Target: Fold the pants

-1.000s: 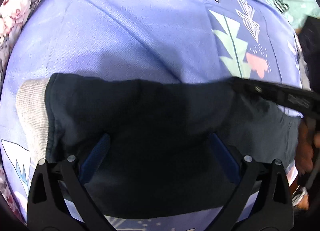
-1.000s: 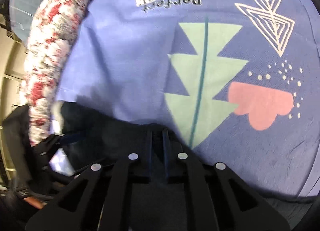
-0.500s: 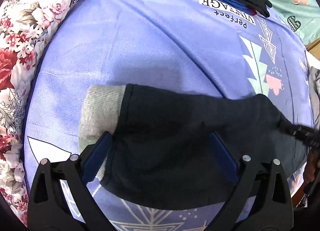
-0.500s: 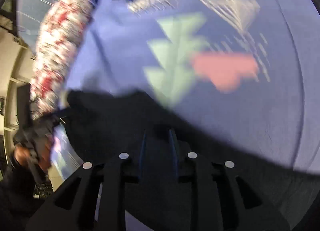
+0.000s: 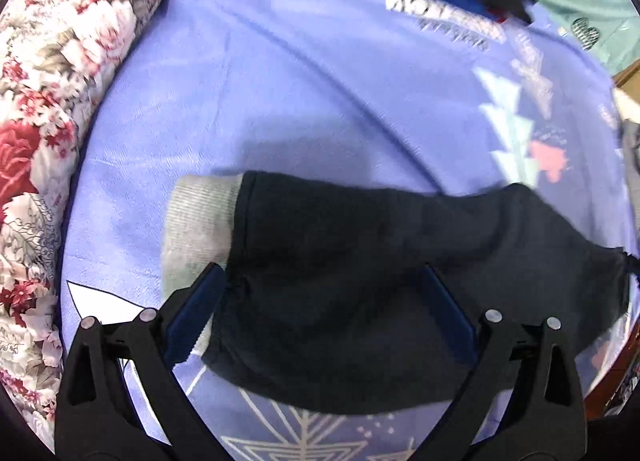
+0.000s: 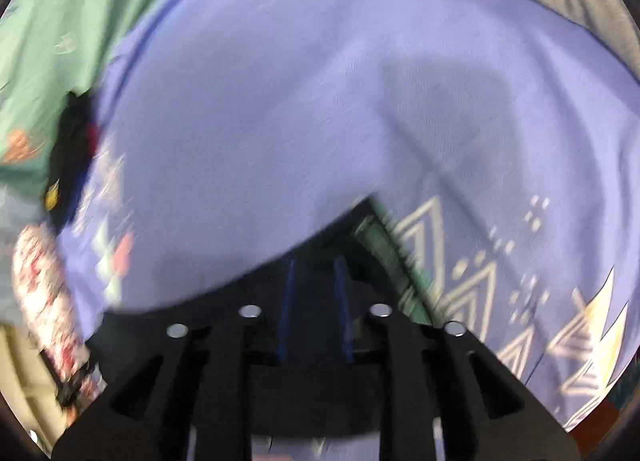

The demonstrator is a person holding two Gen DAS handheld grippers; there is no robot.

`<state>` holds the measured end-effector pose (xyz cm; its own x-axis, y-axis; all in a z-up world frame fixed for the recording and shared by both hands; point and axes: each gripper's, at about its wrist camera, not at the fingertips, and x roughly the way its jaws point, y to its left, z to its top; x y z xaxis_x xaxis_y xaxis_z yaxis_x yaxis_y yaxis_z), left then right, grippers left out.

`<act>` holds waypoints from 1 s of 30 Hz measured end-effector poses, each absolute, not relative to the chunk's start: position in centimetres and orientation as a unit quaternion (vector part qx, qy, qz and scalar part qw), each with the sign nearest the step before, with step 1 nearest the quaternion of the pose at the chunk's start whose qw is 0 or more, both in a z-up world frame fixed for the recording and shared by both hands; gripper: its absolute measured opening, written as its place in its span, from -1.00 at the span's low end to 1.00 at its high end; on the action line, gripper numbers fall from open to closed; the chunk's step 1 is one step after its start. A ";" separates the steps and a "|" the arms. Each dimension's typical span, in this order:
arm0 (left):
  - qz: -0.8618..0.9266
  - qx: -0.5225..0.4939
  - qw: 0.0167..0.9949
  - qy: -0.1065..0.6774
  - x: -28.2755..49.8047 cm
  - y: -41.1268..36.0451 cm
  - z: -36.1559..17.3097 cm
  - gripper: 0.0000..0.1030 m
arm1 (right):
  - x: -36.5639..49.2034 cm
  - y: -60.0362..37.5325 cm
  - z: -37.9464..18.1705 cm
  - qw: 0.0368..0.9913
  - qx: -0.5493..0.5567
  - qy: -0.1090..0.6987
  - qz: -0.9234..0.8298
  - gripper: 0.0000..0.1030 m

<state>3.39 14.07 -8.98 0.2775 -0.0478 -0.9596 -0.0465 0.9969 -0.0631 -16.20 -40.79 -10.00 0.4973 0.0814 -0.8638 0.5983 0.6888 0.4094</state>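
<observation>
Dark pants (image 5: pixel 400 261) lie under open left claw (image 5: pixel 320 281).

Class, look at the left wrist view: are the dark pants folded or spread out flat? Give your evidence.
Folded. The dark pants lie as one short, compact bundle on the purple sheet, with a grey cuff at one end and no separate legs showing.

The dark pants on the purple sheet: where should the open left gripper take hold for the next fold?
Probably at the grey cuff end of the pants. It lies flat with its edge free on the sheet, just ahead of the left gripper. Come in low from the near side and pinch cuff and dark fabric together; the right gripper seems shut on the far end.
</observation>
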 end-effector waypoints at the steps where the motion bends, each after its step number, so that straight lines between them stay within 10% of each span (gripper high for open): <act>1: 0.003 -0.039 0.800 0.599 3.0 14.3 -8.8 0.91 | -16.4 -39.6 -10.0 0.792 0.347 0.480 -0.148 -0.37; 3: 0.015 -0.040 0.790 0.612 2.6 15.2 -9.5 0.91 | -16.9 -38.7 -11.3 0.784 0.325 0.512 -0.134 -0.32; 7: 0.083 -0.025 0.772 0.629 2.3 17.2 -11.3 0.88 | -19.0 -41.7 -11.3 0.786 0.339 0.465 -0.227 -0.89; 10: 0.075 -0.083 0.773 0.625 1.8 18.2 -10.4 0.89 | -20.4 -41.4 -8.6 0.806 0.327 0.422 -0.255 -0.23; 13: 0.065 -0.085 0.778 0.618 1.3 18.1 -9.8 0.90 | -21.7 -39.7 -7.5 0.813 0.303 0.434 -0.241 -0.07; 30: 0.072 -0.127 0.745 0.651 0.2 18.6 -13.9 0.96 | -23.9 -37.5 -11.8 0.777 0.458 0.359 -0.239 0.14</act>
<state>0.22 18.63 -13.90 0.1432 -0.0581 -0.9880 -0.2721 0.9575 -0.0958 -23.89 -37.46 -11.79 0.6280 -0.0433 -0.7770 0.7006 0.4660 0.5403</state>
